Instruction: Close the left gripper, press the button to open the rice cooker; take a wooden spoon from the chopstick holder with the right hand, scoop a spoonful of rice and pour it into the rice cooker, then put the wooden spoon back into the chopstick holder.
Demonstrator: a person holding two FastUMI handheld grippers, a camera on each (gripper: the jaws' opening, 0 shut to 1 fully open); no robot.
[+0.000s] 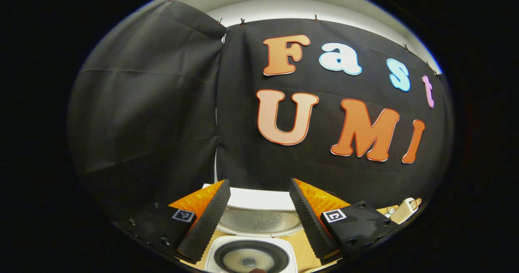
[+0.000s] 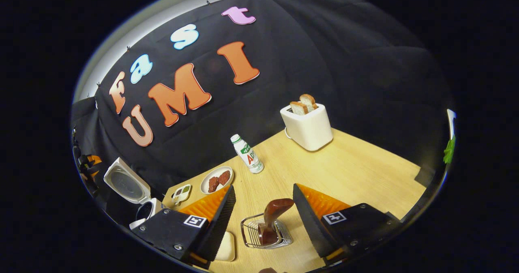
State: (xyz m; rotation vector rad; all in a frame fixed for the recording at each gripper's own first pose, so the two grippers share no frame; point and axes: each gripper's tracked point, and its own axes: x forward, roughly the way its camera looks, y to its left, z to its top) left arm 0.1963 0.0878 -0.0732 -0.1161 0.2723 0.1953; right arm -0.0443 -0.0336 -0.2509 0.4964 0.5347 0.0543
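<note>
1. Left gripper [image 1: 259, 212]: its fingers stood spread wide apart with nothing between them, held above the rice cooker [image 1: 251, 252].
2. In the left gripper view the rice cooker's lid [image 1: 259, 214] stood raised at the back, its shiny inner plate facing forward. The dark inner pot [image 1: 251, 259] lay open beneath it, with a pale patch at its bottom; I could not tell whether that was rice.
3. A small beige item [image 1: 405, 210] sat on the bench at the right edge of the left gripper view; too small to identify.
4. Right gripper [image 2: 263, 220]: fingers spread open, gripping nothing, hovering over the wire chopstick holder [image 2: 265, 232].
5. The wooden spoon [image 2: 272, 220] stood in the chopstick holder, tilted, its dark brown end leaning up toward the right finger. It sat between the fingers, touching neither.
6. A pale rounded dish [image 2: 226, 246] lay just beside the holder, partly hidden by the left finger of that gripper.
7. In the right gripper view the rice cooker [image 2: 134, 196] stood at the far left of the bench [image 2: 365, 171], lid up.
8. Other items on the bench: a plate with brown pieces [image 2: 217, 179], a small tray [image 2: 181, 194], a bottle [image 2: 248, 153] and a white toaster [image 2: 307, 125] with two bread slices sticking up.
</note>
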